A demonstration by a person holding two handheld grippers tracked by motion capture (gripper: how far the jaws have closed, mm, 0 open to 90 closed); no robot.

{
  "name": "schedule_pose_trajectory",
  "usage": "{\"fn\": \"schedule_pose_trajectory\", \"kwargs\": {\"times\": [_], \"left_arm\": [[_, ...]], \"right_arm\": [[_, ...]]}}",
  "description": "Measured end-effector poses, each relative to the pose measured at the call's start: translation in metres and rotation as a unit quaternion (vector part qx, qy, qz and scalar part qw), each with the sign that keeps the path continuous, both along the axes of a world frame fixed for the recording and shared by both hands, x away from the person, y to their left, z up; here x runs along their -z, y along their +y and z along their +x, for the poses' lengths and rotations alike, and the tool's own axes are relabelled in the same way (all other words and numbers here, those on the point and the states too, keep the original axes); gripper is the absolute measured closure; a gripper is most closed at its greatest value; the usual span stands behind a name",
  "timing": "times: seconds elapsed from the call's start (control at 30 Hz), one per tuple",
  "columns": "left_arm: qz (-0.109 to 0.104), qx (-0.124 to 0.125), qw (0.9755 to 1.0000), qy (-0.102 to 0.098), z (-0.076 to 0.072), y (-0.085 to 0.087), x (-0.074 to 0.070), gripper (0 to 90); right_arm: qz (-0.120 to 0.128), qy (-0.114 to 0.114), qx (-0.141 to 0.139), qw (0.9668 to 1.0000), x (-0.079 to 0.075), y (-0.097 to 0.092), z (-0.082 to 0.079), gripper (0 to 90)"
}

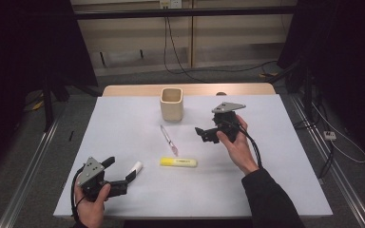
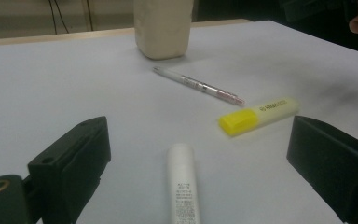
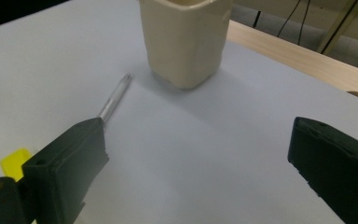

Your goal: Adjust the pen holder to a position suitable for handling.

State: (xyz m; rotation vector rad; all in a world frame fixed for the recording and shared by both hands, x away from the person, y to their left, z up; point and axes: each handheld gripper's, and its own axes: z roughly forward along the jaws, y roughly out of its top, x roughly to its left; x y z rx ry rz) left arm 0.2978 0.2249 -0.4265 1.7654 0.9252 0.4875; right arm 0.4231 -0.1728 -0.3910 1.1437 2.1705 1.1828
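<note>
A beige cup stands at the back middle of the white table. In front of it lie a thin clear pen, a yellow highlighter and a white marker. My left gripper is open at the front left, its jaws on either side of the white marker without touching it. My right gripper is open and held above the table to the right of the pen, pointing at the cup. In the right gripper view, the pen runs behind the left jaw.
The table's wooden back edge shows behind the cup. Rails run along the floor on both sides, and cables lie beyond the table. Bare table surface stretches to the right of the highlighter.
</note>
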Motion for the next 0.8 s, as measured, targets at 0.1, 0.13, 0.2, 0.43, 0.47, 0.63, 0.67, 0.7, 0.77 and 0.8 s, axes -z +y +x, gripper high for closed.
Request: {"fn": "schedule_pose_trajectory", "kwargs": {"times": [0.1,0.13,0.2,0.43,0.47,0.63,0.67,0.7,0.77,0.8], "left_arm": [[0.000,0.003,1.0000,0.000,0.000,0.000,0.000,6.0],[0.000,0.002,1.0000,-0.001,0.000,0.000,0.000,6.0],[-0.003,0.000,1.0000,-0.002,-0.001,0.000,-0.001,6.0],[0.003,-0.006,1.0000,0.001,-0.001,0.002,0.001,6.0],[0.006,-0.007,1.0000,0.001,-0.001,0.002,0.001,6.0],[-0.002,-0.013,0.9999,-0.003,0.000,0.003,0.001,6.0],[-0.005,-0.015,0.9999,-0.007,0.000,0.004,0.000,6.0],[-0.012,-0.019,0.9997,-0.009,0.000,0.004,-0.001,6.0],[-0.011,-0.022,0.9996,-0.012,0.002,0.006,-0.001,6.0],[-0.011,-0.022,0.9996,-0.012,0.002,0.006,-0.001,6.0]], "right_arm": [[0.006,0.003,0.005,1.0000,-0.001,0.002,0.008,7.1],[0.007,0.004,0.003,1.0000,-0.002,0.003,0.012,7.2],[0.005,0.009,-0.003,0.9999,-0.004,0.006,0.022,7.2],[0.004,0.009,-0.022,0.9997,-0.020,0.010,0.048,5.1],[0.004,0.009,-0.022,0.9997,-0.020,0.010,0.048,5.1],[0.020,0.011,-0.025,0.9994,-0.027,0.013,0.079,8.5],[0.025,0.016,-0.024,0.9993,-0.029,0.013,0.085,8.7],[0.035,0.015,-0.025,0.9989,-0.030,0.013,0.091,10.2],[0.047,0.012,-0.029,0.9984,-0.033,0.015,0.102,14.0],[0.047,0.011,-0.033,0.9983,-0.034,0.018,0.107,15.1]]}}
